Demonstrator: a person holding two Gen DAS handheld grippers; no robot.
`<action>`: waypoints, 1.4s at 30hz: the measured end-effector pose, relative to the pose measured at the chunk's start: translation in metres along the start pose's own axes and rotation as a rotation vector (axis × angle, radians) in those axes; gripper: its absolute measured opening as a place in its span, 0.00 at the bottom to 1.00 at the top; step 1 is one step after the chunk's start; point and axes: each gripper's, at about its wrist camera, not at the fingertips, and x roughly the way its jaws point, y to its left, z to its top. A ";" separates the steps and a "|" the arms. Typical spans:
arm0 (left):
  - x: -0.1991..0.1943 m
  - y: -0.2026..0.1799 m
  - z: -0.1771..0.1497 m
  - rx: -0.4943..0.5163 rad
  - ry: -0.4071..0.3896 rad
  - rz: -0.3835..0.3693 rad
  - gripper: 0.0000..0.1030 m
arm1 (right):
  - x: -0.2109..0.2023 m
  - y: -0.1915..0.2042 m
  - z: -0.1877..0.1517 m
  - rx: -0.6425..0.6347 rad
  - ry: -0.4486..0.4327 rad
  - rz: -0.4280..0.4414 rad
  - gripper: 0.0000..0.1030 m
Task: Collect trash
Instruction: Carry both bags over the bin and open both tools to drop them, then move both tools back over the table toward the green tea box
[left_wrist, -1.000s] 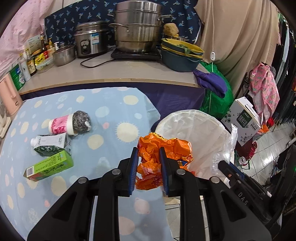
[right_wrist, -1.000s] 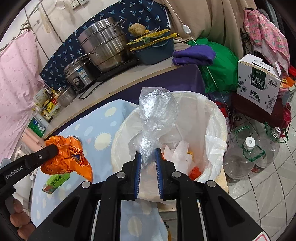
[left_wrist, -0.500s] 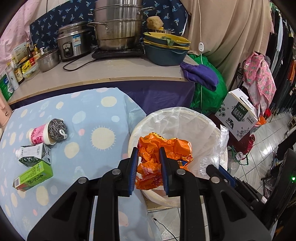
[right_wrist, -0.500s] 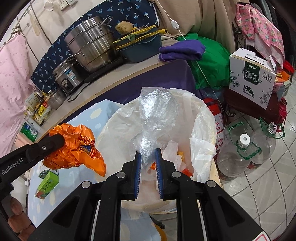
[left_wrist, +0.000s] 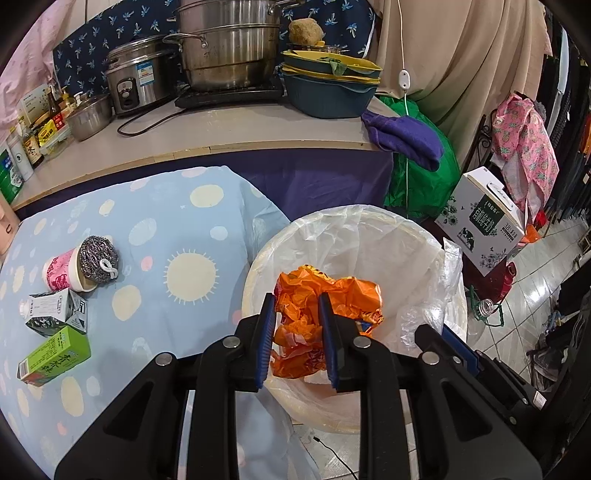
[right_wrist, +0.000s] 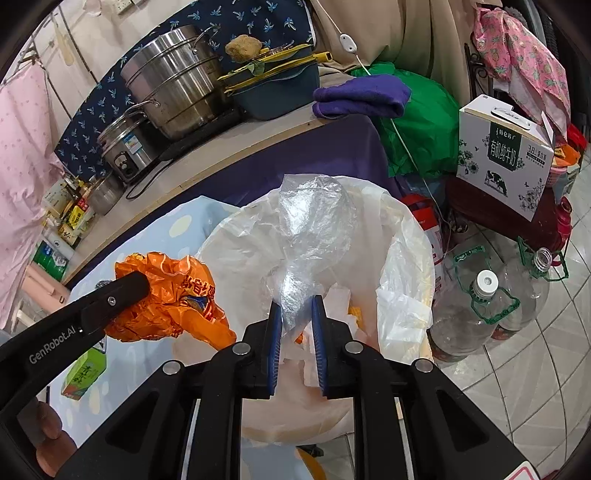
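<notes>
Left wrist view, crumpled orange wrapper (left_wrist: 325, 314) long axis vertical, between jaws

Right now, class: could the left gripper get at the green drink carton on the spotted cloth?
Probably not yet: the left gripper is shut on the orange wrapper, though the green drink carton lies unobstructed.

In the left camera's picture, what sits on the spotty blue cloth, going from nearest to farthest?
Green drink carton → crushed dark milk carton → pink paper cup lying on its side, with a steel scouring ball at its mouth.
</notes>
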 end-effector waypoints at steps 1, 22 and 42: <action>0.001 0.000 0.000 0.001 -0.001 0.000 0.22 | 0.001 0.000 0.001 0.000 -0.001 -0.003 0.17; -0.002 0.004 0.003 -0.027 -0.034 0.013 0.57 | -0.018 0.008 0.011 0.000 -0.063 -0.005 0.37; -0.032 0.064 -0.019 -0.121 -0.017 0.057 0.70 | -0.033 0.048 -0.005 -0.062 -0.055 0.038 0.41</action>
